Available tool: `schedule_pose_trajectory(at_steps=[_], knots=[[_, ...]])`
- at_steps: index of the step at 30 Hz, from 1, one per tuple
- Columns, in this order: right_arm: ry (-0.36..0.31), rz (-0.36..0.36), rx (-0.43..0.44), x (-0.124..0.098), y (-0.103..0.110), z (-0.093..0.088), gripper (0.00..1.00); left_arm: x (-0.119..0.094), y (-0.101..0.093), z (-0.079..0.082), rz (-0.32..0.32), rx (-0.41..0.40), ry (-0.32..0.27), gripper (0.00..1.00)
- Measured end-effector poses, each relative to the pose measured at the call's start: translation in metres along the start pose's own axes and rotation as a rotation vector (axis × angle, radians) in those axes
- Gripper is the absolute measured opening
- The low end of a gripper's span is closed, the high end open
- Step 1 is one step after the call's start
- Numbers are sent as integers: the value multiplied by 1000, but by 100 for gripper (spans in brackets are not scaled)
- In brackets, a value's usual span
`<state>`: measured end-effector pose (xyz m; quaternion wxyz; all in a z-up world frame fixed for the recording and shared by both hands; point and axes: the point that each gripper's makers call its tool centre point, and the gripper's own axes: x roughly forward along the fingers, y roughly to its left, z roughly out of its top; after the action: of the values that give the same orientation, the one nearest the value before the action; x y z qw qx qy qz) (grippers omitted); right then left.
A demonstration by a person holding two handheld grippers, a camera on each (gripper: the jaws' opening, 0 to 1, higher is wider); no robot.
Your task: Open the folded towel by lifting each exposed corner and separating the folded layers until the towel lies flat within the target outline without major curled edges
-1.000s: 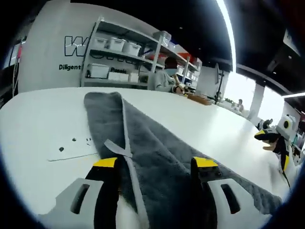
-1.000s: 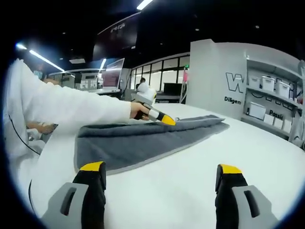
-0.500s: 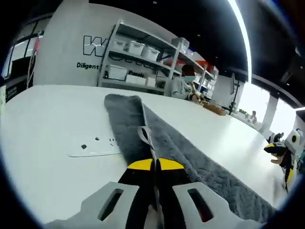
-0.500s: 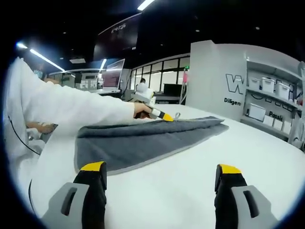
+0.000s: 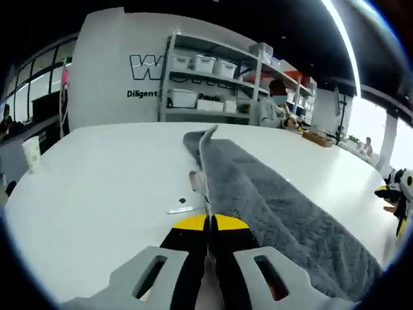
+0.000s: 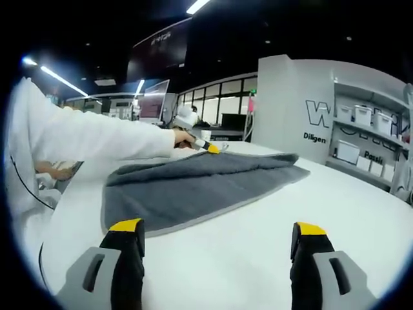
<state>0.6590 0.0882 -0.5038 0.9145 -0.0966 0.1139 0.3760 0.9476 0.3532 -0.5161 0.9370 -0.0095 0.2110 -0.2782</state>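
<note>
A grey towel with a pale hem lies on the white table, running from my left gripper away to the right. My left gripper is shut on the towel's hem edge, which it holds raised off the table. In the right gripper view the towel spreads wide, its far edge lifted by the left gripper, held by a hand in a white sleeve. My right gripper stands open over bare table in front of the towel's near edge. It also shows at the far right of the left gripper view.
Small dark marks sit on the table just left of the towel. A paper cup stands at the table's left edge. Shelves with white bins and a seated person are beyond the table's far side.
My left gripper shut on the towel's hem, then lifted it and drew the top layer away, so the towel now lies wider in the right gripper view. My right gripper has not moved.
</note>
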Motion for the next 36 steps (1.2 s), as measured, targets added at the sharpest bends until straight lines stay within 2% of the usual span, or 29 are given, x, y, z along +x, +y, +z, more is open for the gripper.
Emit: schedule_pose_trajectory(at_steps=[8,14,21,25,30,33,36], knots=[[9,-1,4,1,-2,-3,94,-36,61,-26,148,-44,46,2],[19,-1,5,2,-2,-6,94,-52,88,-41,182,-91,51,2],[31,-2,6,3,-3,-9,94,-56,88,-59,159,-122,55,2],[36,1,6,3,-3,-11,94,-57,83,-60,113,-132,33,3],[40,5,4,4,-1,-12,94,-72,85,-51,96,-77,3,14],[36,7,2,3,0,-10,94,-84,70,-36,5,-45,-63,21],[33,6,1,3,0,-9,94,-101,54,-32,-47,2,-77,28]])
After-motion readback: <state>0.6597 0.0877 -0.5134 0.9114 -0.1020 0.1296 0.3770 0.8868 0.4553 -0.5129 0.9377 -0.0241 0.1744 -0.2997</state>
